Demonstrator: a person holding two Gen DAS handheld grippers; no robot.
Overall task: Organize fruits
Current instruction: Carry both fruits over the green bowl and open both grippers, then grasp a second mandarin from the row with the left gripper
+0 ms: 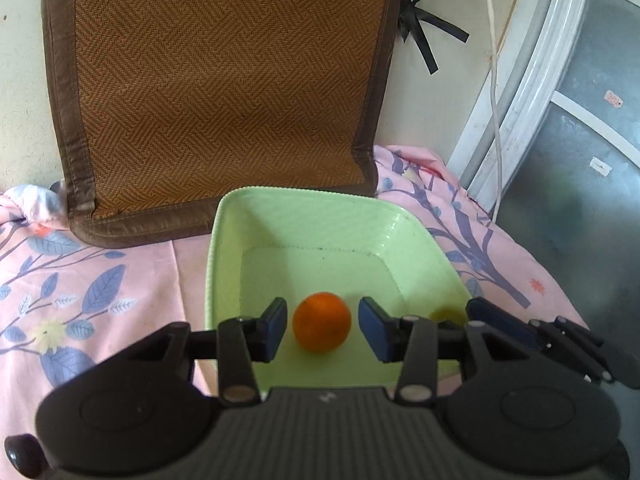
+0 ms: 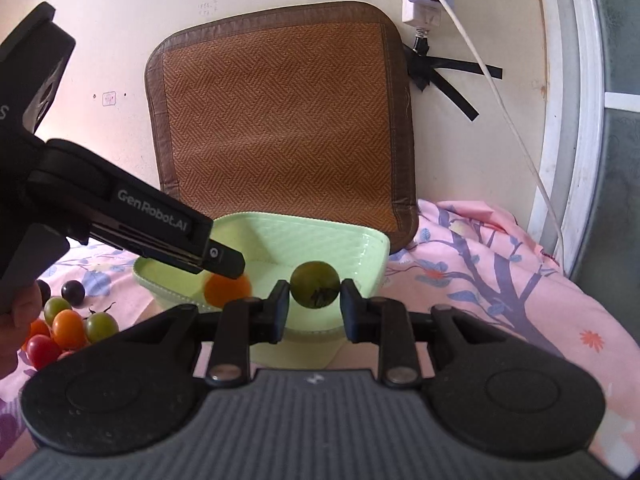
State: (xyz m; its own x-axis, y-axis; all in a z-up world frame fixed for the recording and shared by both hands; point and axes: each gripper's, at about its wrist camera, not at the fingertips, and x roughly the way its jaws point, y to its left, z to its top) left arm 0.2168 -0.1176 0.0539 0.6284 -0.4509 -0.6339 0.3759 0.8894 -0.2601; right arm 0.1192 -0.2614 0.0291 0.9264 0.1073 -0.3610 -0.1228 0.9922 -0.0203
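Observation:
A light green tray sits on the pink floral cloth. My left gripper is open over the tray, and an orange tomato lies between its pads without touching them. In the right wrist view my right gripper is shut on a green tomato and holds it above the near edge of the tray. The left gripper's body reaches in from the left, with the orange tomato below its tip. The right gripper's fingers show at the tray's right side.
A pile of red, orange, green and dark tomatoes lies on the cloth left of the tray. A brown woven cushion leans on the wall behind. A power strip with a white cable hangs at the upper right.

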